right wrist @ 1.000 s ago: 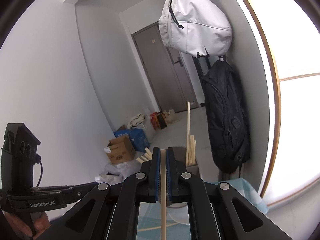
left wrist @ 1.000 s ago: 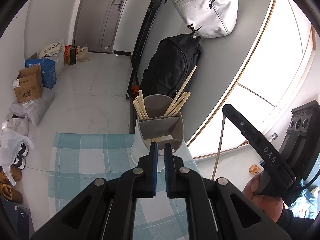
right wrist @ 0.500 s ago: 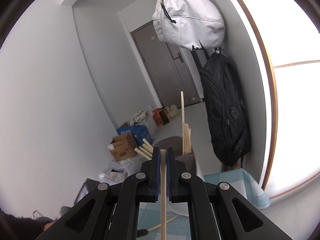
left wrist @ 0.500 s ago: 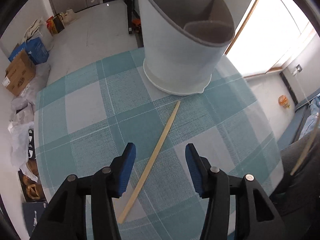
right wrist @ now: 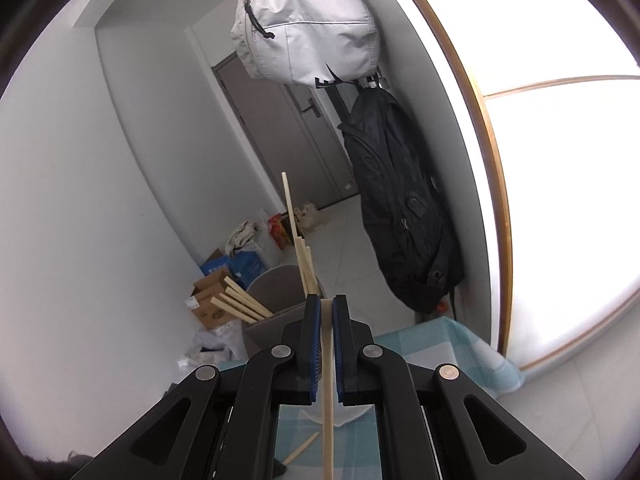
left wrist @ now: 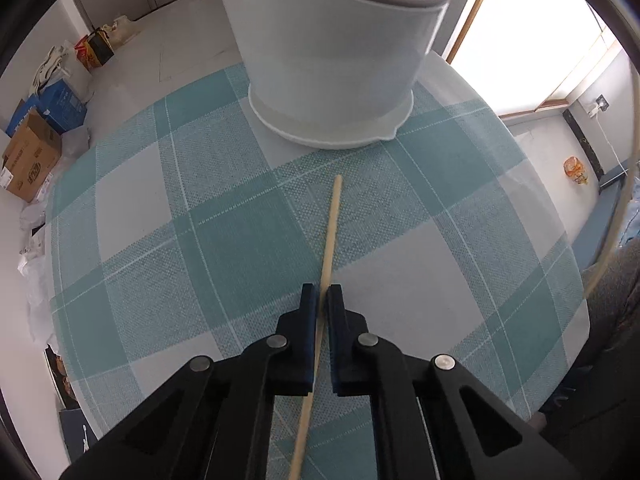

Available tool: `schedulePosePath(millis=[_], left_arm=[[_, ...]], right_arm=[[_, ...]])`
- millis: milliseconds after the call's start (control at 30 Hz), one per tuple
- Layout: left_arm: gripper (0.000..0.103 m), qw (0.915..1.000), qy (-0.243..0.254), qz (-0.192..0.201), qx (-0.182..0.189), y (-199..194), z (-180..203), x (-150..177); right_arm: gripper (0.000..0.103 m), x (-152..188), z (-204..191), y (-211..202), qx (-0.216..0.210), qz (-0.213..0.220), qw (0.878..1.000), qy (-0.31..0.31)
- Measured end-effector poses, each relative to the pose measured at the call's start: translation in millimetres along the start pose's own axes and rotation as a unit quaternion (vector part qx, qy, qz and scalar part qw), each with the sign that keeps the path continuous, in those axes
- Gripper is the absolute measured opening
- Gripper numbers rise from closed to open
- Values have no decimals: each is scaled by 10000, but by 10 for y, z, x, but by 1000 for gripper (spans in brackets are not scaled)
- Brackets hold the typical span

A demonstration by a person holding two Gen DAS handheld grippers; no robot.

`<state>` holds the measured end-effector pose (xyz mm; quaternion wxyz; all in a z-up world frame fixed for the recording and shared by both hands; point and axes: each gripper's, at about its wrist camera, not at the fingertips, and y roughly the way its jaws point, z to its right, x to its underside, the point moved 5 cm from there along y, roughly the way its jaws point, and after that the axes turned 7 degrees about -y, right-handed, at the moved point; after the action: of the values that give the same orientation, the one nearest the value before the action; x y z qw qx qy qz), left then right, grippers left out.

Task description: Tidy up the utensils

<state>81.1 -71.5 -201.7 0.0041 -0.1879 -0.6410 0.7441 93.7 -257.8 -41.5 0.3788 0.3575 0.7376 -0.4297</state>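
A pale wooden chopstick [left wrist: 331, 232] lies on the teal checked tablecloth [left wrist: 200, 220], its tip toward the white utensil holder [left wrist: 332, 60]. My left gripper [left wrist: 322, 292] points steeply down at it, jaws closing, pads pressed on its middle. In the right wrist view, my right gripper [right wrist: 327, 300] is shut on a second chopstick [right wrist: 328, 420], held upright in front of the holder [right wrist: 276, 292]. Several chopsticks [right wrist: 240, 304] stand in the holder's grey compartments. The chopstick on the table [right wrist: 302, 446] shows low, beneath the right fingers.
The holder stands near the table's far edge. A black backpack [right wrist: 400, 208] and a white bag [right wrist: 308, 32] hang on the wall behind. Cardboard boxes [left wrist: 32, 156] and bags sit on the floor at left. A person's leg [left wrist: 612, 288] is by the table's right edge.
My left gripper dropped from level with the holder to the tablecloth, opened over the lying chopstick, then shut on it. The right gripper drifted slightly, chopstick still held.
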Motion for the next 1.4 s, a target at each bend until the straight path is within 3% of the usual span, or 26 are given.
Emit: schedulePosePath(millis=[100, 300, 533, 633, 700, 733, 833, 933, 1067, 1200, 1400], left_arm=[[1, 9998, 14, -88, 202, -31, 13, 129], [2, 9997, -139, -148, 164, 12, -4, -43], [20, 9999, 9, -114, -5, 114, 183, -340], [20, 9993, 331, 21, -147, 103, 212, -364], [15, 9991, 371, 62, -180, 84, 261, -322], [5, 9994, 338, 7, -29, 90, 272, -322], [1, 9992, 393, 56, -77, 100, 296, -319], [1, 9988, 339, 332, -86, 4, 268, -338], [1, 9938, -81, 1105, 35, -402, 109, -458], [1, 9793, -573, 1935, 122, -930, -96, -508], [1, 9653, -747, 2481, 333, -1312, 46, -594]], right_arm=[[5, -13, 41, -9, -23, -26, 9999, 129], [5, -8, 94, -18, -8, -81, 9997, 249], [6, -14, 143, -28, 58, -99, 9994, 322], [6, -16, 160, -22, 81, -109, 9992, 373], [6, -26, 162, -31, 96, -84, 9992, 377], [6, -30, 163, -35, 105, -74, 9992, 372], [6, -33, 165, -47, 110, -47, 9992, 383], [6, -43, 159, -65, 111, 9, 9992, 378], [5, -71, 135, -108, 96, 160, 9993, 337], [5, -91, 45, -126, 69, 280, 9994, 175], [5, -184, -213, -191, -103, 546, 9984, -93]])
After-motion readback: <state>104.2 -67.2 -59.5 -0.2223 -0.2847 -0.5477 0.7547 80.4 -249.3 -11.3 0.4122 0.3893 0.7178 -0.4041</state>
